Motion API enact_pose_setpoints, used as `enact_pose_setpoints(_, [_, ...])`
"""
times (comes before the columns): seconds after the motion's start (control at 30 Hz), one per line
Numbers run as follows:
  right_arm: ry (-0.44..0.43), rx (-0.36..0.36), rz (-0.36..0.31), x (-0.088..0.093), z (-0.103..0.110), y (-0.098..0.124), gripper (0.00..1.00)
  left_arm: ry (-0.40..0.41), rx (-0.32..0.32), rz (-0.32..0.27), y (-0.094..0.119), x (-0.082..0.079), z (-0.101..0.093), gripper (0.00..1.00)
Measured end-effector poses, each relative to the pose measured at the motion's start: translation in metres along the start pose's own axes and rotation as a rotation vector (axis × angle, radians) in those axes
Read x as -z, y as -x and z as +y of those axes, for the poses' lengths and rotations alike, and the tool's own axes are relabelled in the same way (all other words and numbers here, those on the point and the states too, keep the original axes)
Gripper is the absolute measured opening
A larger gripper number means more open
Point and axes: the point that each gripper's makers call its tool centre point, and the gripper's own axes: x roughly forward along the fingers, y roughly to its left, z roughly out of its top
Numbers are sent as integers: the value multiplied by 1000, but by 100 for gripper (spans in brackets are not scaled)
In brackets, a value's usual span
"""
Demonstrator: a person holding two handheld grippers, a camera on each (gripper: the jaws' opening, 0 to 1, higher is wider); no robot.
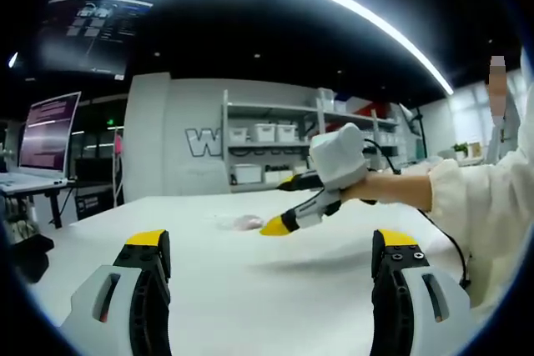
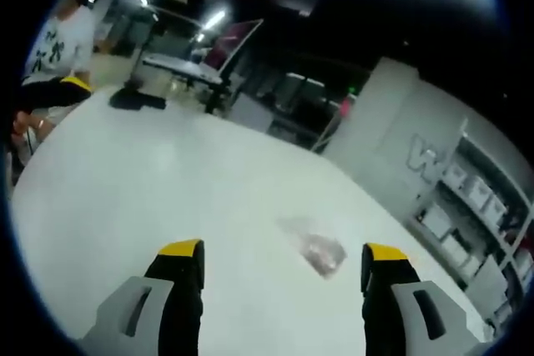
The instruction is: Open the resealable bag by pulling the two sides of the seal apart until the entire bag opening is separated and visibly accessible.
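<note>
The resealable bag [image 2: 313,248] is lying flat on the white desk [image 2: 150,198], a little above and between the jaws in the lower middle of the right gripper view, and it is showing again as a small pale smudge [image 1: 244,223] at the centre of the left gripper view. Both sets of tongs are hanging above the desk with nothing between them: the right tongs [image 2: 284,260] are standing spread wide, and so are the left tongs [image 1: 274,248]. The right gripper is also coming into the left gripper view from the right, carried by a gloved hand [image 1: 340,156], its yellow tips [image 1: 279,225] sitting just beside the bag. I'd say the main worry is the bag's thin, clear film lying flush on a slick top: the jaws may be sliding it away instead of lifting an edge, or pinching both layers together so the seal never parts. A pull with only one side held would likely just drag the whole bag. It is hard to make out which edge carries the seal, or whether it is closed, and the pinkish contents are too blurred to name. At the upper left of the right gripper view a person's sleeve is being cut off by the frame edge.
</note>
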Motion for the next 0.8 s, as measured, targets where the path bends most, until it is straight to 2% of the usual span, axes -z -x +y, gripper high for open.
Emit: enact_pose_setpoints(0.8, [-4,-5,20,4,1,-20,76,-1,2,32,-3,13,4,100])
